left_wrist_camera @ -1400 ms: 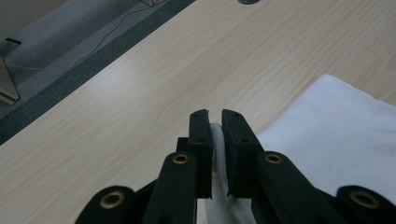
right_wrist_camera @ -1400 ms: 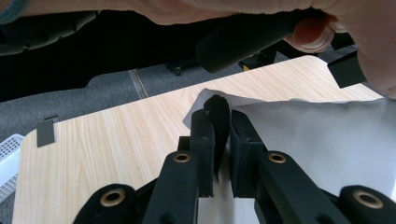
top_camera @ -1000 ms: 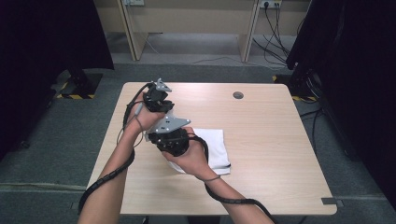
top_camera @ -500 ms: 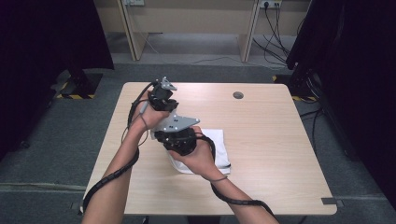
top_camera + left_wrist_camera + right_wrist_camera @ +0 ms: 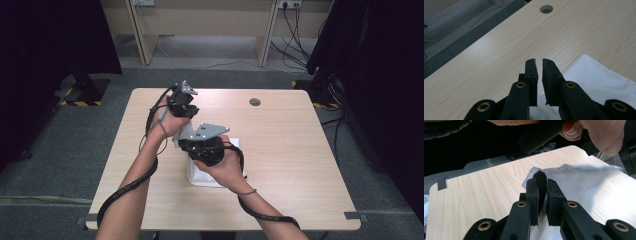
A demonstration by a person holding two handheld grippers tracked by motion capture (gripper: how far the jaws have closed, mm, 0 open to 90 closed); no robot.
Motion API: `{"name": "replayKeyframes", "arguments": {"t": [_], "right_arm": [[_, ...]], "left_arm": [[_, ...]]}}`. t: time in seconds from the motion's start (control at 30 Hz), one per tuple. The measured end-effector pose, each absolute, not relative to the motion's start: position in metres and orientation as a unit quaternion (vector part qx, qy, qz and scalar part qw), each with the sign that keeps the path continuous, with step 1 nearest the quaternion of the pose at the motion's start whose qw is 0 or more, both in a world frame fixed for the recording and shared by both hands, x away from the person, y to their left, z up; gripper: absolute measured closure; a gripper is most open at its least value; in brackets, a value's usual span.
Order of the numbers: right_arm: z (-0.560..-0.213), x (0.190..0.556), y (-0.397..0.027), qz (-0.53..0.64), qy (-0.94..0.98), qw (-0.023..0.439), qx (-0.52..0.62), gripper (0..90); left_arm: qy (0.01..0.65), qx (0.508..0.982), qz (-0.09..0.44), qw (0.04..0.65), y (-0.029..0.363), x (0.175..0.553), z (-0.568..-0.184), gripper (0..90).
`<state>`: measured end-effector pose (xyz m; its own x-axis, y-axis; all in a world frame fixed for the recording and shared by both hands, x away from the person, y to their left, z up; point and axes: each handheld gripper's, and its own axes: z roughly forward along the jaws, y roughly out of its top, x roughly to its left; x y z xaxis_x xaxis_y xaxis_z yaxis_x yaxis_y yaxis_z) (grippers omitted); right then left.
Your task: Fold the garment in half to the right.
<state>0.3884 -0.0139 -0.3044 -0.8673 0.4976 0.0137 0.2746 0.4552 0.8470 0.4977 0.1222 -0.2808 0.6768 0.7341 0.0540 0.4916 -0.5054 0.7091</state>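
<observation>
While the right gripper [image 5: 541, 185] pinches the white cloth [image 5: 584, 182], the nearly closed, empty left gripper [image 5: 538, 62] should take the edge just beside it

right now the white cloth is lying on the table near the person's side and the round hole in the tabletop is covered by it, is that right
Not quite. The white cloth does lie on the table near the person's side, but the round hole is uncovered, well beyond the cloth toward the far edge. The high view shows this, and the left gripper view shows the hole open too.

Light wooden table [image 5: 300, 150] on grey carpet floor [image 5: 65, 150], black curtains [image 5: 45, 40] flanking.
</observation>
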Motion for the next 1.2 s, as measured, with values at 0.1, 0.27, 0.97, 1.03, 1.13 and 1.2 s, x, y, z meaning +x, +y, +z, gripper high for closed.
{"name": "replayKeyframes", "arguments": {"t": [0.1,0.27,0.97,1.03,1.13,1.2], "right_arm": [[-0.306,0.389,-0.019,0.467,0.845,0.118,0.234,82.5],[-0.308,0.392,-0.024,0.467,0.843,0.115,0.241,82.5],[-0.312,0.391,-0.017,0.462,0.846,0.112,0.243,82.7],[-0.313,0.391,-0.016,0.462,0.846,0.111,0.244,82.7],[-0.315,0.391,-0.016,0.46,0.846,0.111,0.243,82.7],[-0.315,0.391,-0.017,0.46,0.846,0.112,0.244,82.7]], "left_arm": [[0.36,0.849,0.177,0.343,0.12,0.499,-0.281,81.8],[0.36,0.851,0.174,0.341,0.117,0.5,-0.283,81.7],[0.398,0.835,0.18,0.335,0.16,0.495,-0.281,76.2],[0.405,0.833,0.178,0.331,0.168,0.494,-0.284,75.3],[0.416,0.834,0.171,0.319,0.177,0.493,-0.289,73.1],[0.421,0.834,0.166,0.316,0.182,0.493,-0.292,71.2]]}}
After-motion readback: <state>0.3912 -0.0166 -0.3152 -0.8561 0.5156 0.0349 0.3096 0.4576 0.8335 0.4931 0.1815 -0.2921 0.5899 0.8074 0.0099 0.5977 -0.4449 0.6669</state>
